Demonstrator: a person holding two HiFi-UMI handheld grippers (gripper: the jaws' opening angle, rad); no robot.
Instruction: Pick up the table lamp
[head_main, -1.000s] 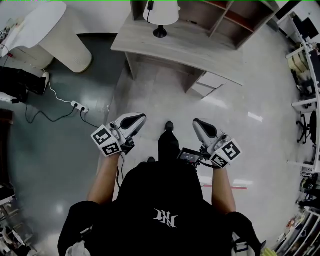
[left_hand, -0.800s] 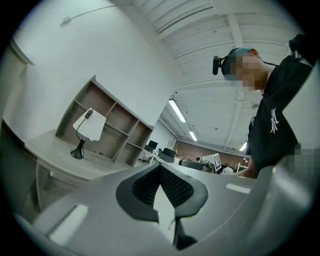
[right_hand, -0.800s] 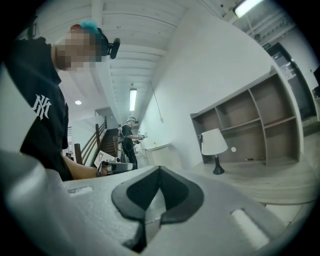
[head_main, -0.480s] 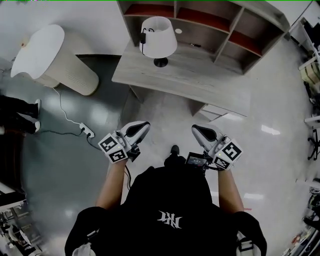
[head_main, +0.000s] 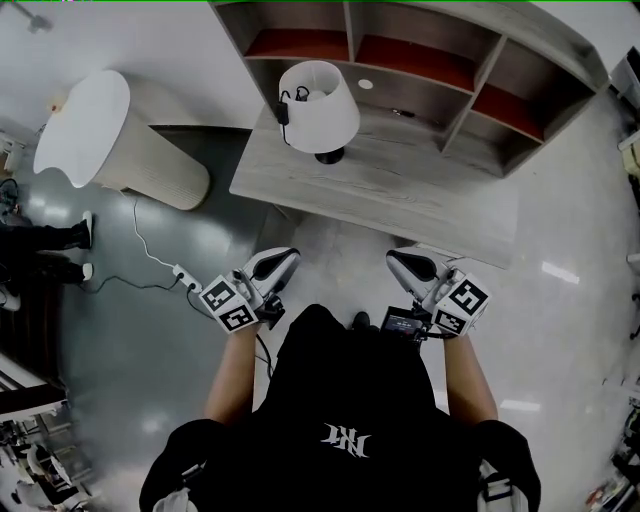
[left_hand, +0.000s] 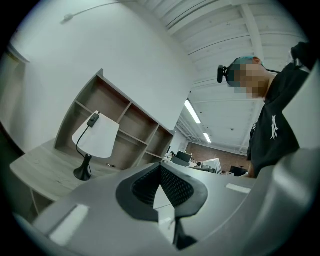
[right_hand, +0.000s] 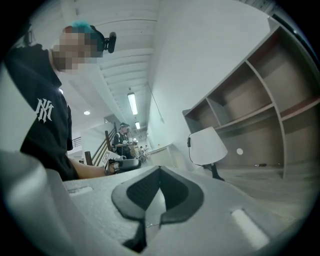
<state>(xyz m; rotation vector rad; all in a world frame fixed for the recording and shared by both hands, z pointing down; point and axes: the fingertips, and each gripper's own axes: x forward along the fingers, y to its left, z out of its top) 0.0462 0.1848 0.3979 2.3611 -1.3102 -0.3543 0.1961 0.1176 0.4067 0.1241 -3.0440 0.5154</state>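
Note:
The table lamp has a white shade, a thin black stem and a black foot; it stands upright on the left part of the pale wooden desk. A black switch and cord hang at its shade. The lamp shows at the left in the left gripper view, and small as the lamp right of centre in the right gripper view. My left gripper and right gripper are both shut and empty, held level over the floor short of the desk's front edge.
A shelf unit with red-backed compartments rises behind the desk. A large white rounded object lies on the floor to the left, with a power strip and cable near it. Another person's feet show at far left.
The person has walked towards the desk, so desk and lamp lie nearer and lower in the head view. Both grippers came along, still shut.

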